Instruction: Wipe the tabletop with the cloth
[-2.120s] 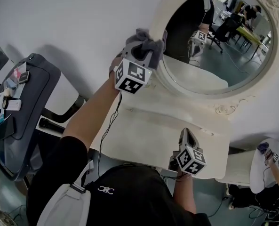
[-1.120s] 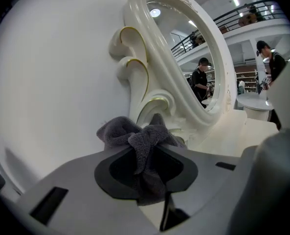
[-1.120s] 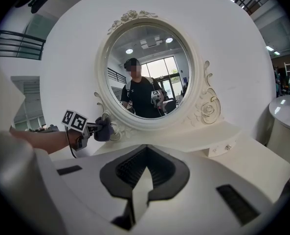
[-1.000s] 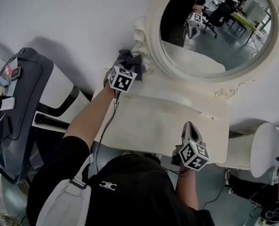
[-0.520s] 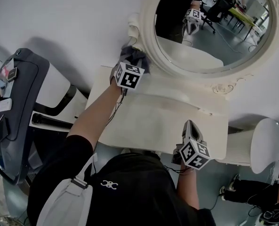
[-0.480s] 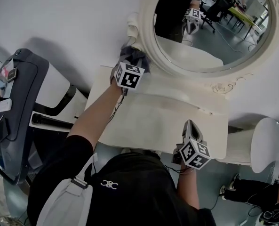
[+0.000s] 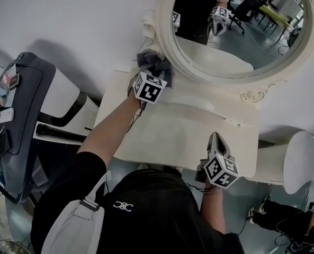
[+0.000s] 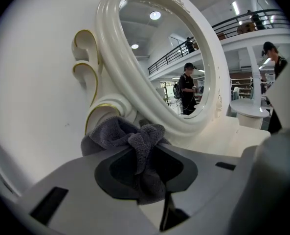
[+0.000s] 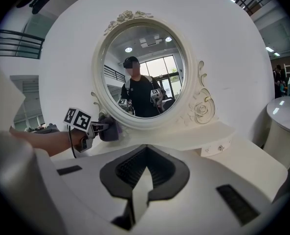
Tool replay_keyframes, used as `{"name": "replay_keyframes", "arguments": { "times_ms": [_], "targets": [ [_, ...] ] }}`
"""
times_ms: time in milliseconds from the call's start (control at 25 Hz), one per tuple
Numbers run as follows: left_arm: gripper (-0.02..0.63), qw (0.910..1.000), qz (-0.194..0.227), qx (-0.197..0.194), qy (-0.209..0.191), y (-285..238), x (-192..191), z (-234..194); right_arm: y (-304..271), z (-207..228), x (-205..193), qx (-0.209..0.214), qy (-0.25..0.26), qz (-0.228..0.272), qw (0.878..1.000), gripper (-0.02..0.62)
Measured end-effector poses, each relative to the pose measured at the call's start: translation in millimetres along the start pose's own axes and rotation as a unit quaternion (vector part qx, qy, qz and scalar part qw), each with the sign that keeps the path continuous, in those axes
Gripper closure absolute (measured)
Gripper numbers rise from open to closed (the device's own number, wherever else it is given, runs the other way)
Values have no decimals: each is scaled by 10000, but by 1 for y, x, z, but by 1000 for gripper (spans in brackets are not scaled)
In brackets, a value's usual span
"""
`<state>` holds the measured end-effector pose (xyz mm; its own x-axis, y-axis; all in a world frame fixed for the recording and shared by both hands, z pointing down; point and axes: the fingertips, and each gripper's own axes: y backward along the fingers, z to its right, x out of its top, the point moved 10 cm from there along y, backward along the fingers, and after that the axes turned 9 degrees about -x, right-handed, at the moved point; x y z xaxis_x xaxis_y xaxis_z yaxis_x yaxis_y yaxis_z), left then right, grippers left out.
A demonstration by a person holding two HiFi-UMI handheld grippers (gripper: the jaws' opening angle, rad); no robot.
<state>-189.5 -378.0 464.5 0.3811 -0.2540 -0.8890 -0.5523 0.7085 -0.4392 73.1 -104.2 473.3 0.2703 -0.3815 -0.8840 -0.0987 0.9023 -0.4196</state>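
Note:
A dark grey cloth (image 7: 152, 62) is bunched in my left gripper (image 7: 150, 72), which is shut on it. The cloth presses against the lower left of the oval mirror's cream frame (image 7: 164, 46), above the back left corner of the cream tabletop (image 7: 167, 134). In the left gripper view the cloth (image 8: 135, 141) hangs folded between the jaws, next to the frame's scroll (image 8: 93, 116). My right gripper (image 7: 214, 141) hovers over the tabletop's front right, shut and holding nothing. In its own view the right gripper (image 9: 142, 175) faces the mirror, with the left gripper (image 9: 97, 129) and the cloth (image 9: 109, 129) at the left.
A raised shelf (image 7: 215, 102) runs under the mirror (image 7: 231, 30). A dark grey chair-like unit (image 7: 24, 105) with small items stands at the left. A white round stool (image 7: 299, 163) stands at the right. The wall lies close behind the dresser.
My left gripper has carried the cloth down the mirror frame's left side, from its upper part to its lower left near the tabletop. The right gripper has hardly moved.

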Motion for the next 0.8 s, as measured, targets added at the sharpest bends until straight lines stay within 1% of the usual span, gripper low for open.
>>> {"name": "replay_keyframes", "arguments": {
  "times_ms": [160, 360, 480, 800],
  "targets": [
    [508, 9988, -206, 272, 340, 9, -18, -17, 0, 1, -1, 19, -5, -15, 10000, 591],
    [508, 9963, -480, 471, 544, 14, -41, -28, 2, -6, -6, 107, 16, -58, 9999, 591],
    [508, 9956, -556, 365, 660, 12, -46, -28, 5, -8, -9, 112, 18, -76, 9999, 591],
    [508, 9974, -485, -68, 523, -13, -33, 6, 13, 8, -15, -93, -90, -90, 9999, 591]
  ]
}}
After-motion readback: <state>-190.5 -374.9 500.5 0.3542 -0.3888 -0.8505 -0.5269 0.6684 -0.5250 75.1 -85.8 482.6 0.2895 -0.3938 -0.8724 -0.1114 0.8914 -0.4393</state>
